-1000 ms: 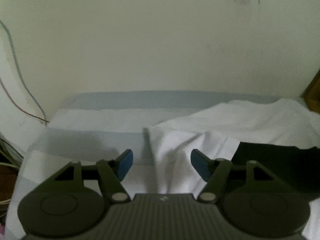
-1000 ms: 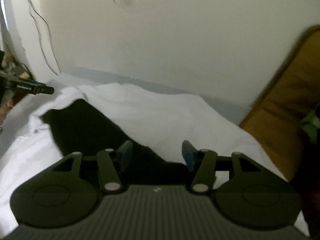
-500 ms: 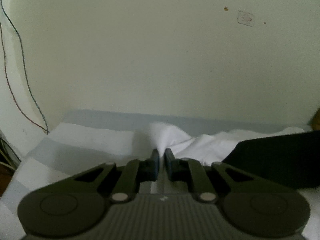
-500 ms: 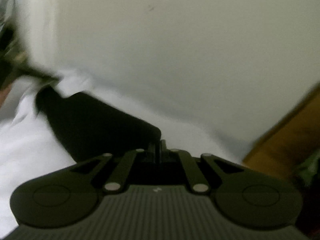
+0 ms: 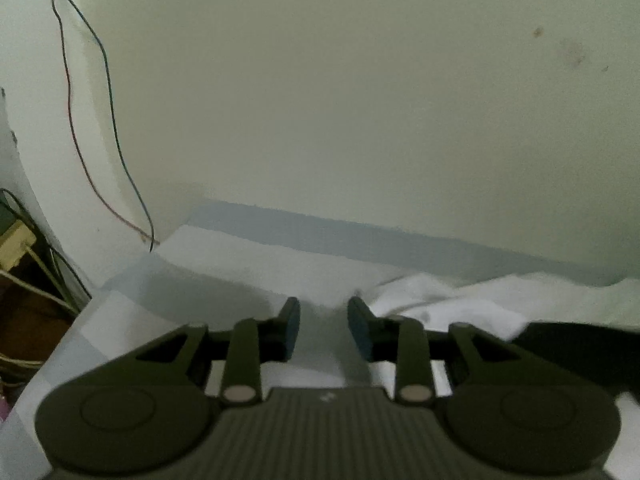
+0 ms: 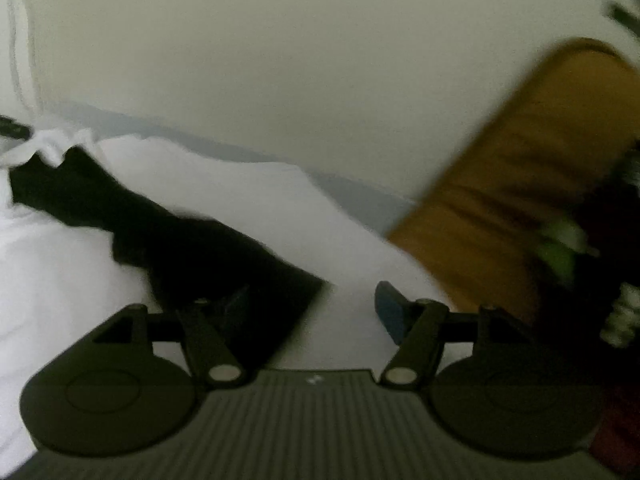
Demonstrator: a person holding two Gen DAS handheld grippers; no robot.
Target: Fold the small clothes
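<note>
Pale wall, striped bed (image 5: 224, 264); limp white cotton garment (image 5: 472, 300) and thin black cloth (image 6: 188, 240) lie there. Left claw (image 5: 323, 322) and right claw (image 6: 316, 308) opening, empty. Light, floppy: pinch corners.

Striped bed (image 5: 224, 256) w/ white cloth (image 6: 224, 184), black garment (image 6: 192, 248) on top.

Each dark olive tool (image 5: 323, 326) has blue-padded fingers (image 6: 390, 314) and silver pivot screws.
</note>
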